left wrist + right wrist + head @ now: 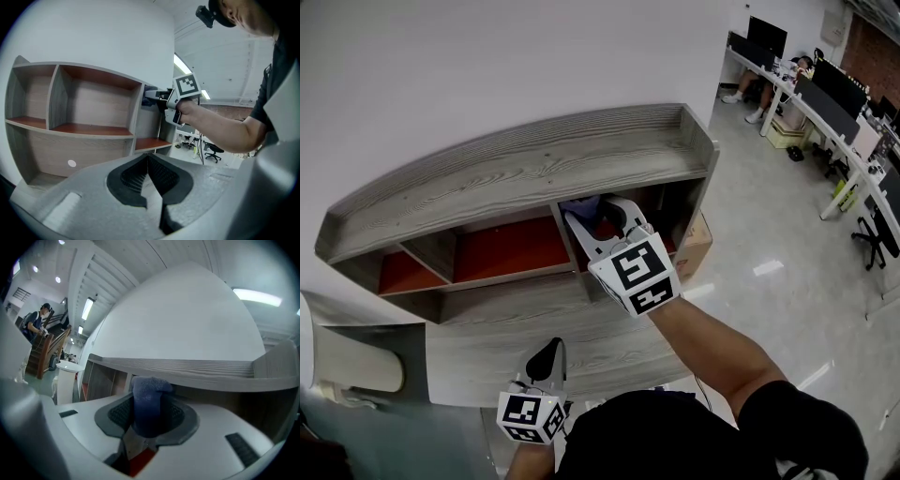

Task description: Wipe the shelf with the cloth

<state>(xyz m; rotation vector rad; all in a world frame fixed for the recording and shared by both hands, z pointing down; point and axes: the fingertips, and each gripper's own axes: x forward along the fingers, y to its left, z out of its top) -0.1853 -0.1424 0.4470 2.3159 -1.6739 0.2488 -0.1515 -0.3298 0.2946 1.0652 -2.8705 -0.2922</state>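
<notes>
Your right gripper [605, 223] pinches the blue cloth [149, 399] inside the shelf [516, 173]. Wiping looks barely begun. Your left gripper [149, 177] is closed and empty.

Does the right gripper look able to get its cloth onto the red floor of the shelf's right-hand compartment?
Probably yes. The right gripper, shut on the blue cloth, sits at that compartment's open front, and nothing visible stands between it and the red floor.

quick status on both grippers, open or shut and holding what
Left gripper: shut, nothing between its fingers.
Right gripper: shut on the blue cloth.
</notes>
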